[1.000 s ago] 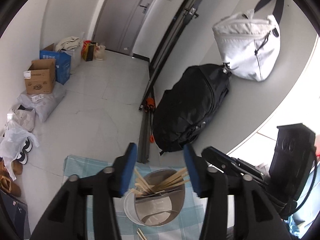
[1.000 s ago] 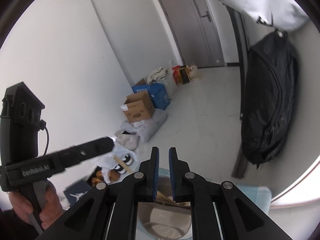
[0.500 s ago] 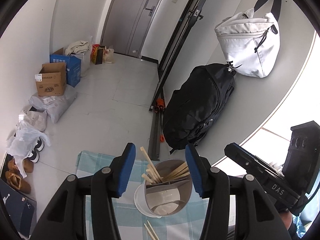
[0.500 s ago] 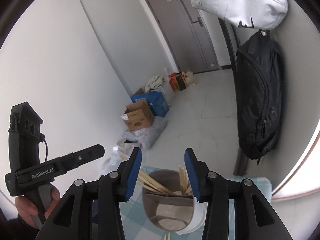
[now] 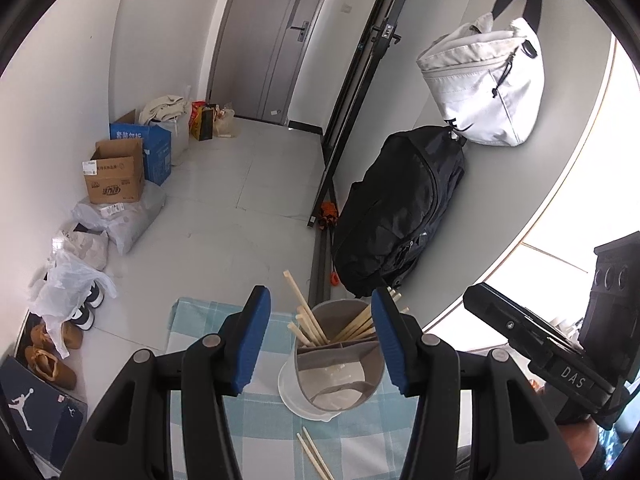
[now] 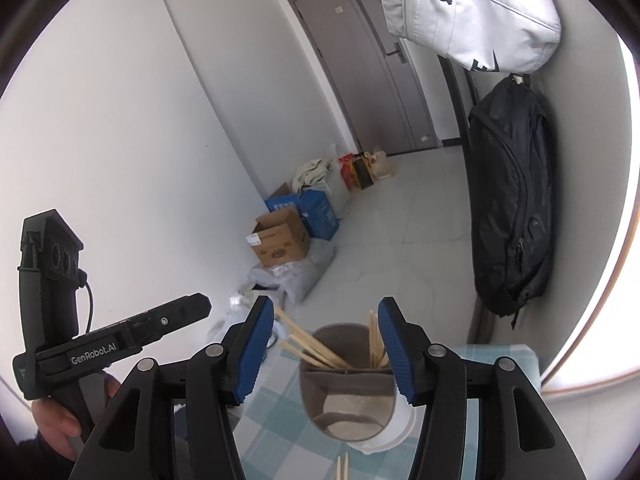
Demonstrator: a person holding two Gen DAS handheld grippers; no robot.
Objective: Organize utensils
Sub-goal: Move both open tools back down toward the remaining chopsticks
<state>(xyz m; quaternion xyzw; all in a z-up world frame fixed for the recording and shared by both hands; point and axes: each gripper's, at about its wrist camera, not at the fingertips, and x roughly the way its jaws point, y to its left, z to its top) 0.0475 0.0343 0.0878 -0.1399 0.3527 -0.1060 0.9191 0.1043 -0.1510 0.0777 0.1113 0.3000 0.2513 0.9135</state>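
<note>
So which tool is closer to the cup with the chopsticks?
Too close to call. The left tool and right tool both hang open just above the cup, neither touching it.

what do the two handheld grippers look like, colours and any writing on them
Both are black plastic. The left gripper and right gripper each have two fingers faced with ribbed blue pads and silver pivot bolts on the linkages. Seen from the side, the left one's body reads "GenRobot.AI" in white, with a black cable at its upright sensor head. The right one's body shows "DAS".
</note>
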